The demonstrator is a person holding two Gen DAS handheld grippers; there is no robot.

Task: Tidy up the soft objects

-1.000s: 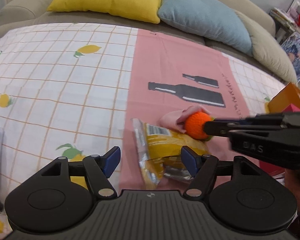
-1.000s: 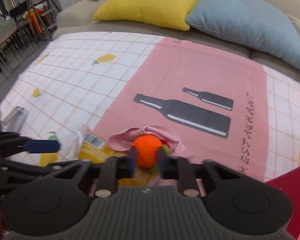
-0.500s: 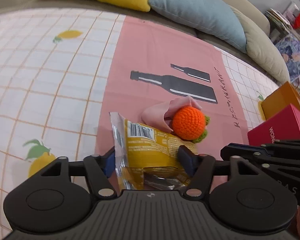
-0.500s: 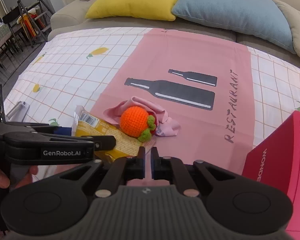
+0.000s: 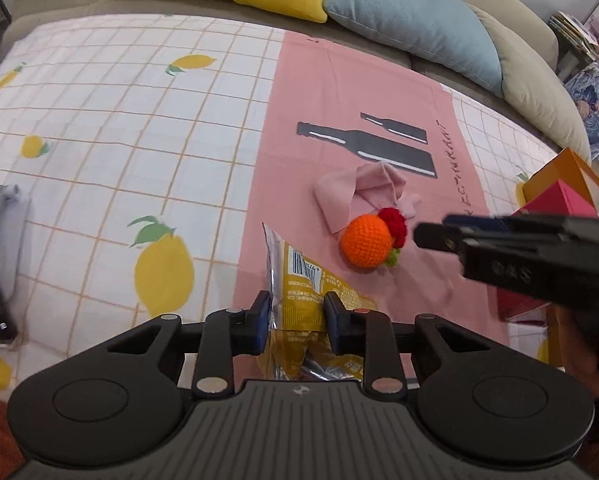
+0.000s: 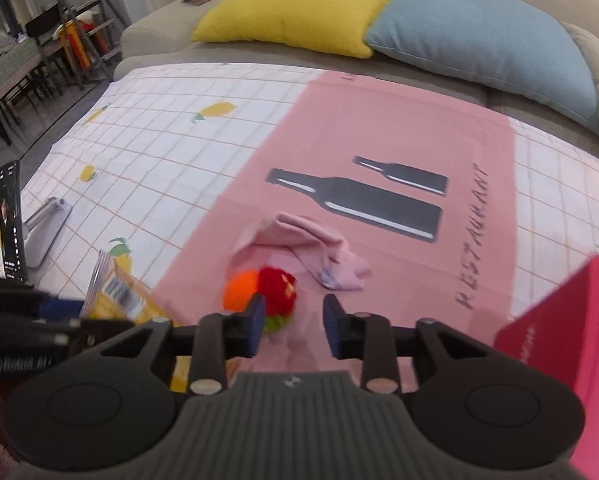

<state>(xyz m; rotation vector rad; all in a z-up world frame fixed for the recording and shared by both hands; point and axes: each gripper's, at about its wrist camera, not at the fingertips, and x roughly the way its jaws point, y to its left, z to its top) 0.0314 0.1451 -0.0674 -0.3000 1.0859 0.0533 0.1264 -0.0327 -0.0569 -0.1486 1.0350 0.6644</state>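
the soft things sit bunched low in the middle of both views: an orange knitted ball (image 5: 365,242) touching a red knitted ball (image 5: 394,222), and just above them a crumpled pink cloth (image 5: 359,190), all lying loose on the pink mat (image 5: 339,92) that covers part of the lemon-print cloth (image 5: 119,120) on the counter. just below the orange ball a yellow snack bag (image 5: 299,280) lies across the mat's lower left edge. the left gripper (image 5: 295,316) has its jaws closing with the bag between them, the pads at its crinkled sides. the right gripper (image 6: 293,322) has its jaws opening, nothing between them, the red ball just off its left pad. a red box (image 6: 571,320) stands at the right edge. by my reading the sorting is barely begun: nothing soft is put away, and the bag is only now being taken.
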